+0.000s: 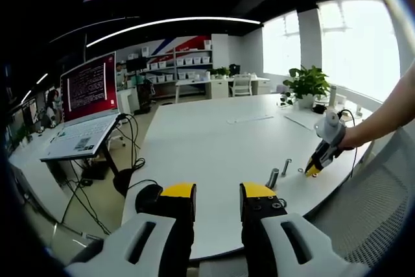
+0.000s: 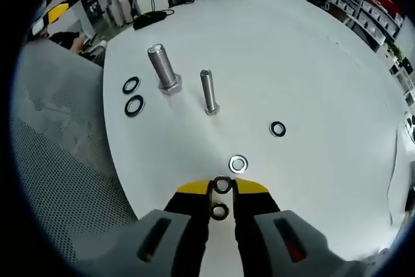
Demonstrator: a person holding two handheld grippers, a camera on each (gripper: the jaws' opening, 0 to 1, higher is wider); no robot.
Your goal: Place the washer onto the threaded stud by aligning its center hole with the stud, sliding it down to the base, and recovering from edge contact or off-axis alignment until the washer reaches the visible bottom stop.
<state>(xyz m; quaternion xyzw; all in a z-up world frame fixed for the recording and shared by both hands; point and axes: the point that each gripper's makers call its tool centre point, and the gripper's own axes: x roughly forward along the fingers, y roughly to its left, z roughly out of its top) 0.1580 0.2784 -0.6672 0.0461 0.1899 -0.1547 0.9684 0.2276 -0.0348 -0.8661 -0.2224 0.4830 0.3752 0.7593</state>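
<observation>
So in the right gripper view the right gripper (image 2: pixel 222 189) has its yellow tips pressed in on a small washer (image 2: pixel 222 185), pinching it by the edges just above the white table (image 2: pixel 311 69). There's a second ring (image 2: pixel 219 211) lower down between the jaws, but I can't tell if it's another washer or part of the tool. A silver washer (image 2: pixel 238 163) lies just past the tips, a dark one (image 2: pixel 277 129) off to the side, and two more dark ones (image 2: pixel 133 96) sit beside the thick stud (image 2: pixel 163 68). The thin stud (image 2: pixel 208 92) stands near it, both upright. In the left gripper view the left gripper (image 1: pixel 217 200) hangs spread with nothing between the jaws; the studs look tiny there.
</observation>
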